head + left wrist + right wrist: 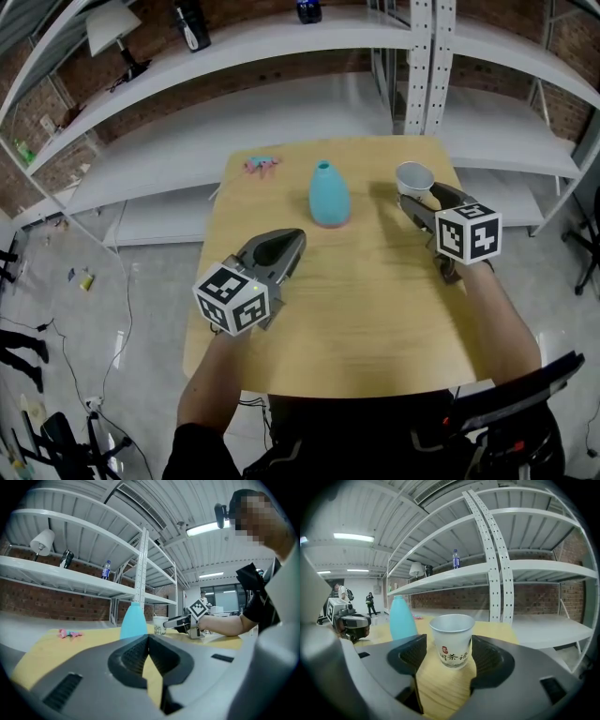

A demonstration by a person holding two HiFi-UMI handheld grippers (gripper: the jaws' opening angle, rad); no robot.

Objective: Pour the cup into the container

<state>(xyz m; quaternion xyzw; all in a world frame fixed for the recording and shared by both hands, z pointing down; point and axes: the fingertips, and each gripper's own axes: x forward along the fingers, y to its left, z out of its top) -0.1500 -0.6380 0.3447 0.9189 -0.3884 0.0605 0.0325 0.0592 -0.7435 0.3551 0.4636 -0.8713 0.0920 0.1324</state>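
Cup (413, 176): white paper cup with red and dark print, upright on the table (375, 319), near its far right corner. What it holds cannot be made out.
Right gripper (420, 201): low over the table, aimed at the cup. Its jaws are spread wide, one on each side of the cup's lower half. In the right gripper view a sliver of space shows at either pad, so the cup stands free – not gripped.
Container (329, 194): teal, narrow-necked and wide at the base. It is upright near the middle of the table's far half, left of the cup and clear of it.
Left gripper (295, 239): on the near left of the table, pointing toward the container but well short of it. Its jaw tips meet – nothing between them, only the wooden top showing through the gap behind.
Pink object (262, 165): small, lying near the table's far left corner, apart from the container.
Shelves (281, 47): white metal racking behind the table, in front of a brick wall. A bottle (307, 9), a black item (192, 26) and a white lamp (112, 28) stand on one upper shelf.
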